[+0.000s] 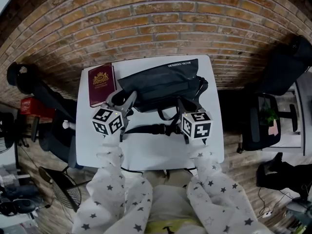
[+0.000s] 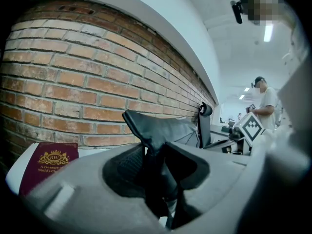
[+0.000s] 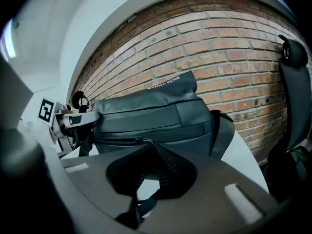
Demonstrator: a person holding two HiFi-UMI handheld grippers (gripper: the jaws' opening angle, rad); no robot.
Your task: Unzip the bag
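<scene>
A black bag (image 1: 158, 84) lies across the back of the white table (image 1: 146, 150), its strap (image 1: 146, 128) trailing in front of it. My left gripper (image 1: 124, 100) is at the bag's left end. In the left gripper view its jaws (image 2: 155, 150) are shut on a raised fold of the bag's fabric (image 2: 161, 128). My right gripper (image 1: 181, 106) is at the bag's front face. In the right gripper view its tips (image 3: 150, 147) meet at the zipper pull (image 3: 140, 139) on the front zipper of the bag (image 3: 146, 116), shut on it.
A maroon book (image 1: 101, 84) lies at the table's back left corner, also seen in the left gripper view (image 2: 48, 165). A brick wall (image 1: 156, 23) runs behind the table. An office chair (image 1: 263, 121) stands to the right, a fan (image 1: 63, 189) on the floor at left. A person (image 2: 265, 106) stands far off.
</scene>
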